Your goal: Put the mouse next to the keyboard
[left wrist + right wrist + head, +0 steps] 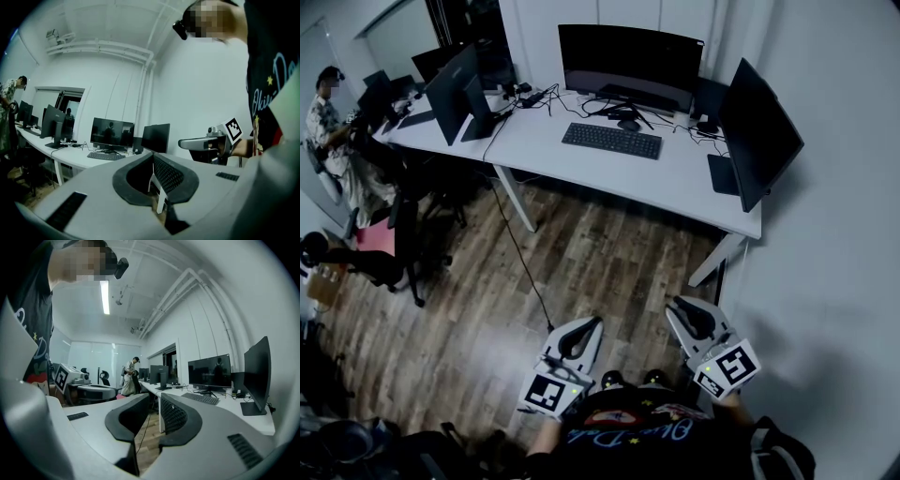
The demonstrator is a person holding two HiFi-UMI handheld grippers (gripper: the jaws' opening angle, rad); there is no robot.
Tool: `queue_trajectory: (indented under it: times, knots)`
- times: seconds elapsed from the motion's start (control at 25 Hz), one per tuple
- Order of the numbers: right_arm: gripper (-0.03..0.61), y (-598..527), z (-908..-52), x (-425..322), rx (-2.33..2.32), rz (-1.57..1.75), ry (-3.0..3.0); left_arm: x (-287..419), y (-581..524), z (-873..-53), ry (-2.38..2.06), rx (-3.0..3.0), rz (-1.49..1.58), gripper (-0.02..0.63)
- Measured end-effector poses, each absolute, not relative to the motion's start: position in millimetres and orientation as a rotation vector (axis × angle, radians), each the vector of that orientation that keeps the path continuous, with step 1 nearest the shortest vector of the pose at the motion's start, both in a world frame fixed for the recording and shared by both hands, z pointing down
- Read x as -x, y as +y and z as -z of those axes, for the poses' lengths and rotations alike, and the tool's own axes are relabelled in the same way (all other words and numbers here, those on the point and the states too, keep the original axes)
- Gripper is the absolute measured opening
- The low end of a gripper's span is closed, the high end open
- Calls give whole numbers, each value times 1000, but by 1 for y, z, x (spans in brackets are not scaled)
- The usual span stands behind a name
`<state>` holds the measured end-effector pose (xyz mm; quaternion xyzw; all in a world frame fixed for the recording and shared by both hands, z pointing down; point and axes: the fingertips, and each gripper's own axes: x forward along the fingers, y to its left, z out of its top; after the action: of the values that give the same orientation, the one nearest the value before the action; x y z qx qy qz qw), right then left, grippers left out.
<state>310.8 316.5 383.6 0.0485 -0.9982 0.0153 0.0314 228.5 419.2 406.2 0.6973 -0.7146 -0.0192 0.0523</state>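
Hardly begun, judging by the layout. Standing well back from the white desk [675, 173], across a stretch of wood floor [581, 262], with the left gripper [586, 330] and the right gripper [684, 311] held low near the body, level, both aimed toward the desk.

Looking along the left gripper's jaws: tips pressed together, clenched on nothing, only a desk leg showing through the bowed gap behind them. Looking along the right gripper's jaws: parted a little, a narrow slot of floor showing between the pads, nothing in it. So carrying nothing in either hand.

On the desk: keyboard [611, 140] lying in front of the middle monitor [630, 58], roughly square to the desk edge. Just behind the keyboard, by the foot of that monitor's stand, a small dark oval, probably the mouse [628, 125], though too small and dark from the head view to be sure. If so, sitting behind the keyboard, not at its side, and untouched.

Done so far, as far as can be judged: facing the right desk, with both tools pointed at it. Left to do: closing the distance, opening a gripper wide enough for the mouse, taking hold of it, carrying it round to the bare desk top beside the keyboard, most likely at the right end, setting it down and letting go
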Motion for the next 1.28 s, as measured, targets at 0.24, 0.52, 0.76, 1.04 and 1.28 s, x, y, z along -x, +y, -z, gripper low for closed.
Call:
queue_trajectory:
  times: [0.24,0.52,0.76,1.04,1.28]
  knots:
    - [110,328,-393,-302,-172,-69,-3052,-217,433,-415,-2176,-2105,59,4]
    - [153,330,-394,-303,-206,-92,-3050,-213,440,-418,-2185,-2095,80,3]
    - [175,319,-401,-292,-186,-116,-3048,-204,434,-420,-2200,-2076,70,4]
    - [175,298,-398,-254,-105,-135,-3072,-174,416,-415,-2256,-2027,52,4]
    - [175,254,-409,-227,-81,-151,-3050,-145,379,-423,-2274,-1975,38,4]
